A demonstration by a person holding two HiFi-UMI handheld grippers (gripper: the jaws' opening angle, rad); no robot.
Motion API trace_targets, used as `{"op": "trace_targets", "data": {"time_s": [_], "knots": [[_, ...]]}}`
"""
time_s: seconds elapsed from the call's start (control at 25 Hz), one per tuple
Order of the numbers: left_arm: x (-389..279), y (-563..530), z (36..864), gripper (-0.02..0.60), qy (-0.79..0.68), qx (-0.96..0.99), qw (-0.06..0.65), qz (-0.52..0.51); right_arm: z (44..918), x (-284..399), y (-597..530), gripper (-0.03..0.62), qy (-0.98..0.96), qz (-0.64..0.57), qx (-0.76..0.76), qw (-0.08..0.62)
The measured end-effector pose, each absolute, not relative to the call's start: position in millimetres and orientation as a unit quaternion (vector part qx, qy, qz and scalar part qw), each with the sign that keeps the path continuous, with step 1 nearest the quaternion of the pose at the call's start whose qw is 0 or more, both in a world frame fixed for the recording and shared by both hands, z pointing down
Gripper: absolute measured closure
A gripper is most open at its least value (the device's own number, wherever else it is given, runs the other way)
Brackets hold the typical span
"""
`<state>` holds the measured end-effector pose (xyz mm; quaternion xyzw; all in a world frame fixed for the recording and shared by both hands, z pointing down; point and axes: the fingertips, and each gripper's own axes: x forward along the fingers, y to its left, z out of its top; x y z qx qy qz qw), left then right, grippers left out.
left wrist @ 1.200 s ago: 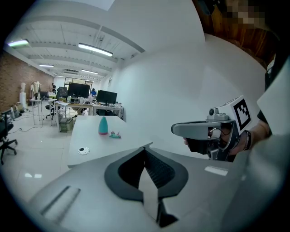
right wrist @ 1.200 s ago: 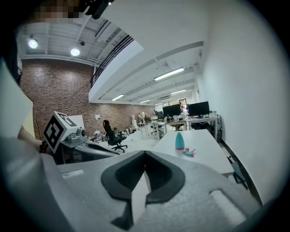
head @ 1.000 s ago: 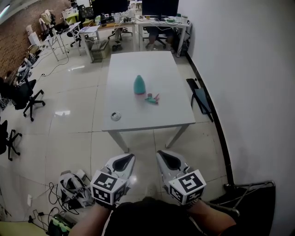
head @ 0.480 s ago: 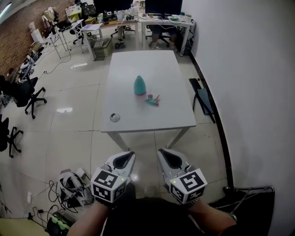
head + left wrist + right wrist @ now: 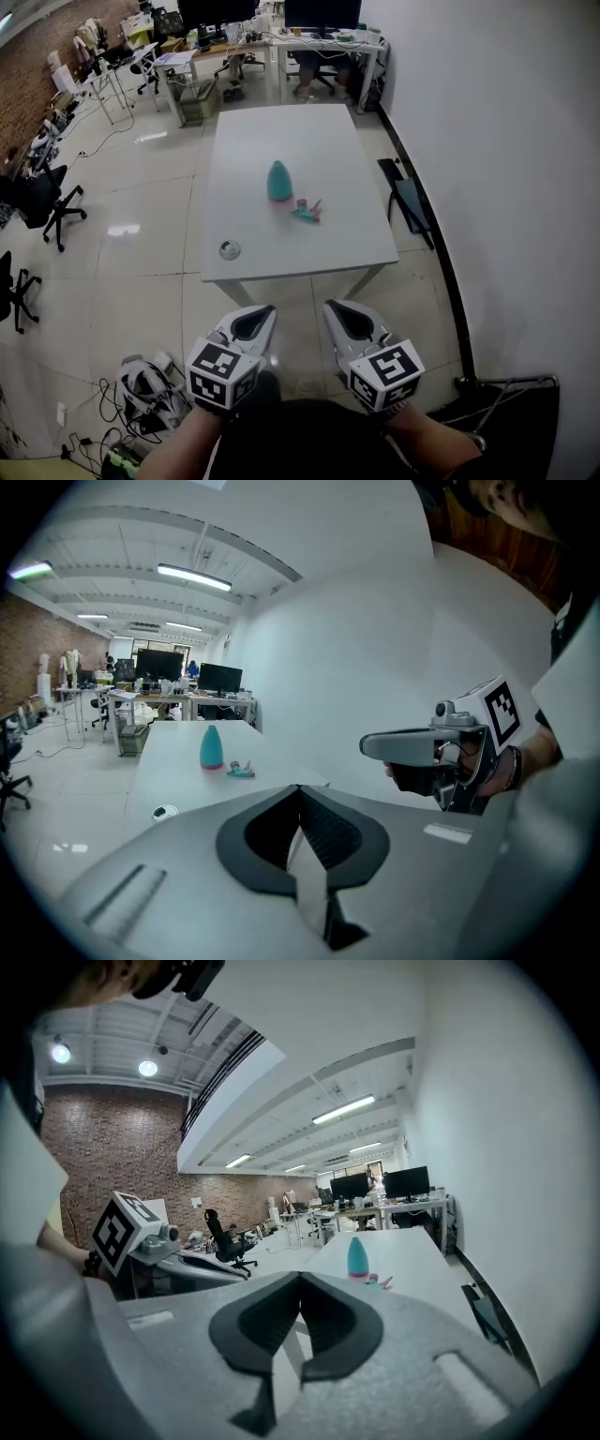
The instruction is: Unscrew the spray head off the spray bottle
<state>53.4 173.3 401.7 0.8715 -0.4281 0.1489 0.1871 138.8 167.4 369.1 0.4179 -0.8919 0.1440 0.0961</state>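
A teal spray bottle body (image 5: 279, 182) stands upright near the middle of a white table (image 5: 328, 141). Its spray head (image 5: 306, 211) lies on the table just to the right of it, apart from the bottle. The bottle (image 5: 212, 747) and head (image 5: 241, 770) also show far off in the left gripper view, and the bottle (image 5: 357, 1258) in the right gripper view. My left gripper (image 5: 253, 322) and right gripper (image 5: 343, 319) are held side by side over the floor, short of the table's near edge. Both are shut with nothing between the jaws.
A small round object (image 5: 230, 249) lies near the table's front left corner. Office chairs (image 5: 42, 197) stand at the left, desks with monitors (image 5: 319, 37) at the back. A bag and cables (image 5: 145, 384) lie on the floor by my left. A white wall (image 5: 506, 169) runs along the right.
The table and bottle have slid slightly down and left in the head view as I move toward them. Both grippers stay shut and empty.
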Motion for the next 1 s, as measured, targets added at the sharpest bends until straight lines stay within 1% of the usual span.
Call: {"op": "trace_targets", "data": {"time_s": [0.24,0.44,1.0], "knots": [[45,146,400,0.571,-0.414,0.877,0.198,0.144,370,128,143,0.602,-0.885,0.139,0.433,0.105],[31,123,407,0.571,-0.394,0.887,0.191,0.147,370,116,119,0.602,-0.876,0.141,0.447,0.112],[-21,65,416,0.571,-0.362,0.9,0.194,0.148,378,70,61,0.602,-0.856,0.142,0.476,0.145]]}}
